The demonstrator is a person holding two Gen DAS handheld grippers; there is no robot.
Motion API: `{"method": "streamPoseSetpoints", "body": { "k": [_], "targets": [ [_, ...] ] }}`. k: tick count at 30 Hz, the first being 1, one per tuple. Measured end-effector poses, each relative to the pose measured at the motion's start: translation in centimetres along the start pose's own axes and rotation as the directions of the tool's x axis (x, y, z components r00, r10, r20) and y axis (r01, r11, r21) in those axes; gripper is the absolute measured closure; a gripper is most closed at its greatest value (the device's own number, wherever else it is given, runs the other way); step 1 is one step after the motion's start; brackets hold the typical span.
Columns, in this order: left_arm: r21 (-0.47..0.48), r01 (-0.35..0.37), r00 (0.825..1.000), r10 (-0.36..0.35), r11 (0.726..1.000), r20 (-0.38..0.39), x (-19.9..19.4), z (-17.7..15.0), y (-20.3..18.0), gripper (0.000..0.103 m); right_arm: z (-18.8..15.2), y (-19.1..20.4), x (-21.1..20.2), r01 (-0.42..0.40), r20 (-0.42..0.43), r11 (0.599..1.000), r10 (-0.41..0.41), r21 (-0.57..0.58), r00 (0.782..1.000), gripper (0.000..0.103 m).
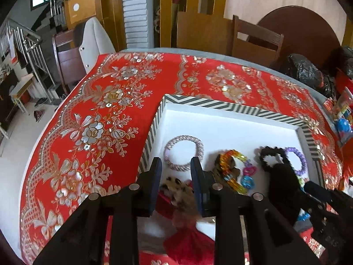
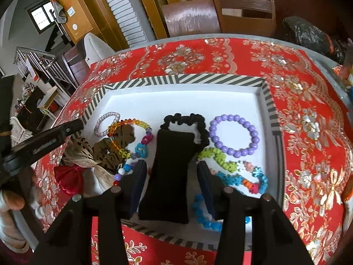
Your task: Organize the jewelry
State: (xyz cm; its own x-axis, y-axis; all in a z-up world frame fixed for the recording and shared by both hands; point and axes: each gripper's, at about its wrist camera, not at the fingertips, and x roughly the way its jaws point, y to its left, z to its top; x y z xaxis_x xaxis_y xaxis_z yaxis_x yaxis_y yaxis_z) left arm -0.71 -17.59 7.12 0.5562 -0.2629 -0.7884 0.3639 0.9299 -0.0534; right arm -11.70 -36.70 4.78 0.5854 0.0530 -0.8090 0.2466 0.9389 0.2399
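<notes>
A white tray with a striped rim (image 2: 183,79) (image 1: 231,107) lies on the red tablecloth and holds several pieces. A black pouch (image 2: 169,172) lies in the tray between the open fingers of my right gripper (image 2: 171,170), over a black scrunchie (image 2: 189,119). A purple bead bracelet (image 2: 233,132), a silver bangle (image 1: 184,152), a brown scrunchie (image 2: 114,145) and colourful bead chains (image 2: 238,172) lie around it. My left gripper (image 1: 176,167) is open above a leopard-and-red bow (image 1: 181,196) at the tray's near left corner. The bow also shows in the right wrist view (image 2: 72,174).
The red floral tablecloth (image 1: 99,114) covers a round table. Wooden chairs (image 2: 245,13) stand behind it. A black bag (image 2: 308,35) lies at the far right edge, and colourful packets (image 1: 342,114) lie to the tray's right.
</notes>
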Motion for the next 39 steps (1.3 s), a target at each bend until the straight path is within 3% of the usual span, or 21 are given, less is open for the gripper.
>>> {"method": "streamPoseSetpoints", "body": {
  "k": [8,15,39],
  "targets": [
    [0.045,0.013,0.996,-0.017,0.999,0.082,-4.0,-2.5,-2.4,0.071,-1.3,0.5,-2.9,0.059,0.076,0.998,-0.058,-0.020,0.995,0.046],
    [0.081,-0.031,0.993,0.021,0.996,0.115,-5.8,-4.4,-3.5,0.071,-2.4,-0.2,-4.7,0.070,0.110,0.997,-0.071,0.012,0.991,0.044],
    [0.090,-0.068,0.984,0.052,0.994,0.169,-8.7,-6.5,-3.9,0.071,-3.7,1.5,-5.8,0.073,0.114,0.996,-0.068,-0.044,0.991,0.043]
  ]
}}
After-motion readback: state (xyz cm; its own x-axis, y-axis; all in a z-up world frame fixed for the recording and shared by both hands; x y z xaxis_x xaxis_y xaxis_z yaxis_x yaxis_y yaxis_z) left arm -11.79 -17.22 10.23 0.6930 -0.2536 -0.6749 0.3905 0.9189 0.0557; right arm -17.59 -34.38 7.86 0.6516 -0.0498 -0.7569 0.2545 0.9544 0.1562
